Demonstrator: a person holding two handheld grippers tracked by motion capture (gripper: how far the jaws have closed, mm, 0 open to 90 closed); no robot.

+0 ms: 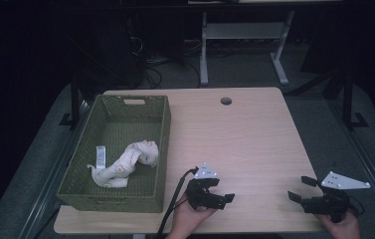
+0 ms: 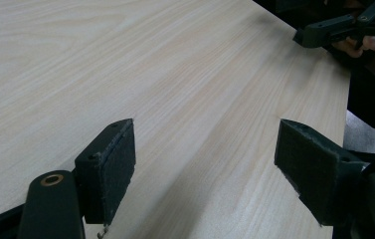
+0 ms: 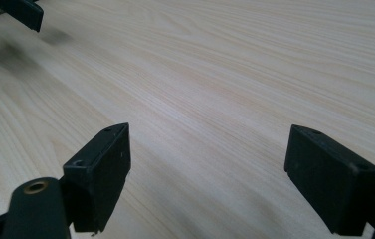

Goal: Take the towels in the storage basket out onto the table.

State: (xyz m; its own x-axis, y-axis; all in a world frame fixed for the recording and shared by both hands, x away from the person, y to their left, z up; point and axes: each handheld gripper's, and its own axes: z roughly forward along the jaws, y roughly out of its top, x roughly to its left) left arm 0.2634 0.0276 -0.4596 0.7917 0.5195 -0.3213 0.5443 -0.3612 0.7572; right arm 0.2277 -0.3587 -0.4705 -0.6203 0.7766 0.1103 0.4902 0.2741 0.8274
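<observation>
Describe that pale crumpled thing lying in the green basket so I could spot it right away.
Start at the light wooden table, then go to the olive-green woven basket on its left side. In the basket lies a cream-coloured crumpled cloth with small printed patches, stretched diagonally. Its one neighbour is a small white rectangular tag beside it, which is flat and stiff-edged, while the cloth is soft and bunched.

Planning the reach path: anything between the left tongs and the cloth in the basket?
Yes. The crumpled white printed cloth lies on the floor of the green woven plastic basket, and the basket's right wall stands between it and the left tongs, which are open over bare light wooden table. The top is open, so reaching over the rim looks possible.
</observation>
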